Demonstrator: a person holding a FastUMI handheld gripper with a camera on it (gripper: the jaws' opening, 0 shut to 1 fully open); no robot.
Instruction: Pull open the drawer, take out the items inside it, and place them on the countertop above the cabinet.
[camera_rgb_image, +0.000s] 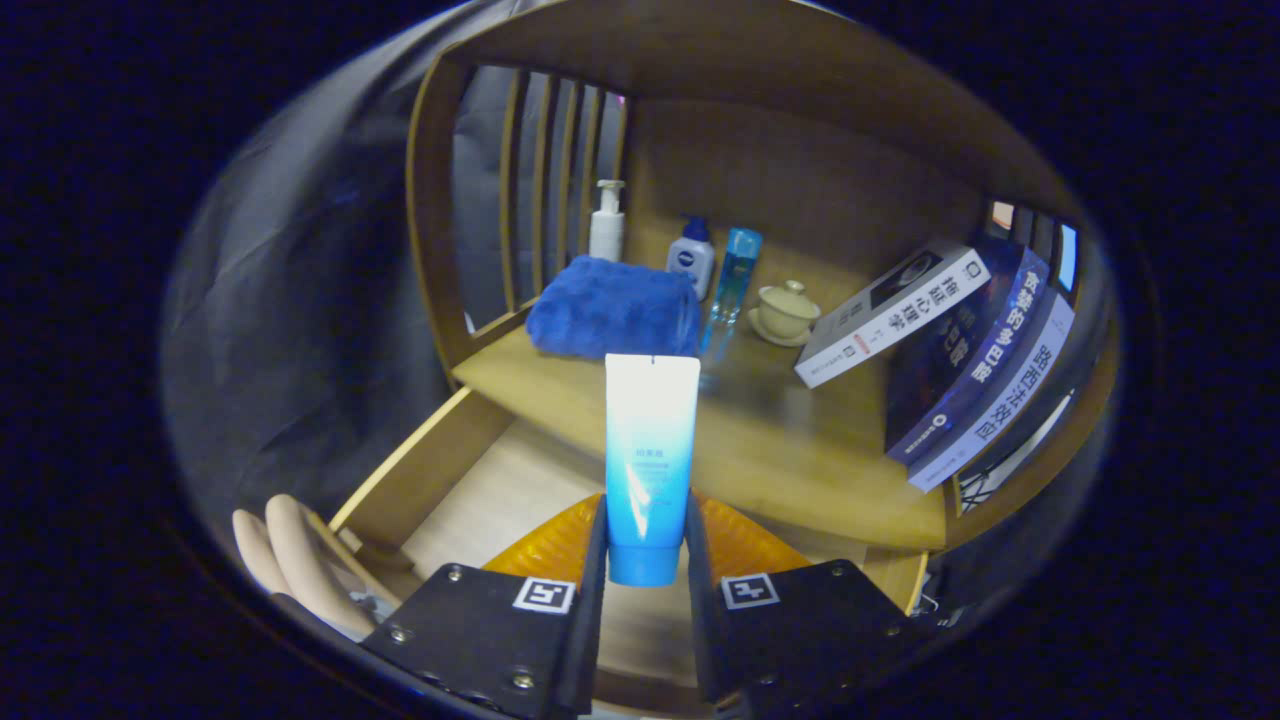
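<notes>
The blue cosmetic tube (651, 455) is clamped upright near its cap end between the fingers (646, 545), above the open drawer (470, 480), just before the bench (790, 440). If carried straight forward, the folded blue towel (610, 305) could be struck.

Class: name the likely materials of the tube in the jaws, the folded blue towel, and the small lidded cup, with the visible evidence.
Tube: probably glossy soft plastic; smooth sheen, flat crimped end. The gripper is shut on it.
Towel: plush fabric, likely terry or microfibre; fuzzy matte pile.
Lidded cup: seemingly glazed ceramic; pale, smooth surface.
</notes>
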